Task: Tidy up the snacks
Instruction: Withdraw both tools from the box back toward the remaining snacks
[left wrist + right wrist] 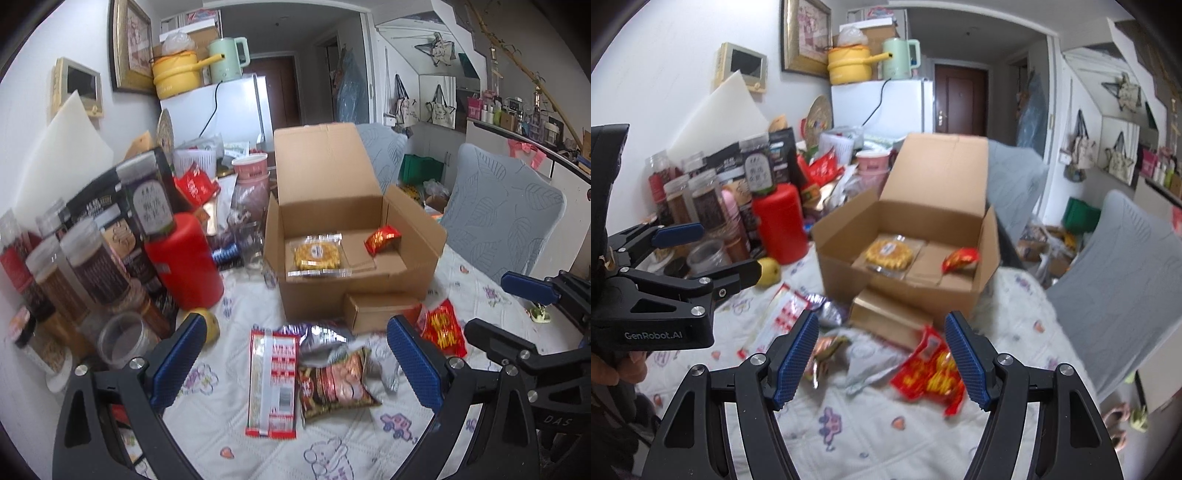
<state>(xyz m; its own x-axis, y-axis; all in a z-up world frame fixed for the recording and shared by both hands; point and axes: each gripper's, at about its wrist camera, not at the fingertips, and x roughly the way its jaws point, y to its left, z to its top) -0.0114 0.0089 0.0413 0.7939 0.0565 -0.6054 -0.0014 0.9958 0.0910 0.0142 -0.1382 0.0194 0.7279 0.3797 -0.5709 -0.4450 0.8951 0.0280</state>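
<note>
An open cardboard box point(321, 295) point(849, 266) stands mid-table and holds a round yellow snack pack point(317, 254) point(888, 253) and a small red packet point(382, 240) point(960, 258). In front of it lie loose snacks: a long red-and-white packet point(273, 380) point(783, 314), a brown packet point(336, 384), a silver bag point(325, 338) point(831, 310) and a red-and-yellow packet point(443, 328) point(931, 373). My left gripper point(295, 356) point(716, 254) hangs open over the long and brown packets. My right gripper point(882, 360) point(513, 314) is open above the red-and-yellow packet, touching nothing.
A small closed carton point(380, 310) point(886, 317) leans on the box front. A red canister point(184, 258), jars point(92, 266) and a yellow fruit point(768, 271) crowd the left side. Two grey-covered chairs point(502, 221) stand along the right. A person's hand point(613, 369) holds the left gripper.
</note>
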